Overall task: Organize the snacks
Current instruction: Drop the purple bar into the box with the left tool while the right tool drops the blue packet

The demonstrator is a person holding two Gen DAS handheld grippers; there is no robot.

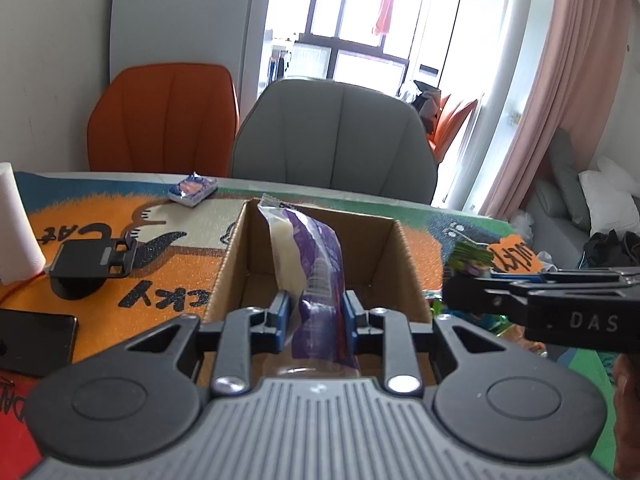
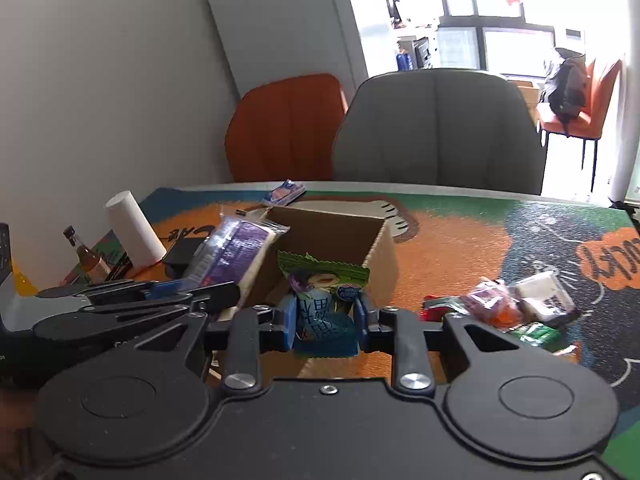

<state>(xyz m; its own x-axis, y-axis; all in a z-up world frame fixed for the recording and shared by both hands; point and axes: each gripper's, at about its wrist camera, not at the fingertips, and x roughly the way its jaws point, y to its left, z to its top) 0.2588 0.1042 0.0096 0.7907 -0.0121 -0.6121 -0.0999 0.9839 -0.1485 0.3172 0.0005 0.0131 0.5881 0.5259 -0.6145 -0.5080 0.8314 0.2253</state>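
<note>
The left gripper (image 1: 316, 314) was clamped on a purple packet (image 1: 320, 280), its jaws nearly closed, holding it above the open box (image 1: 394, 264). The right gripper (image 2: 325, 320), jaws likewise narrow, gripped a green-topped pouch (image 2: 322, 300) at the box's near edge. Right of the box lay loose snacks (image 2: 508, 308); beyond it, a blue packet (image 1: 193, 189) near the table's far edge.

White wall (image 1: 52, 60); orange chair (image 1: 164, 120) beside grey chair (image 1: 332, 136); bright windows (image 1: 352, 8); pink curtain (image 1: 568, 80).
</note>
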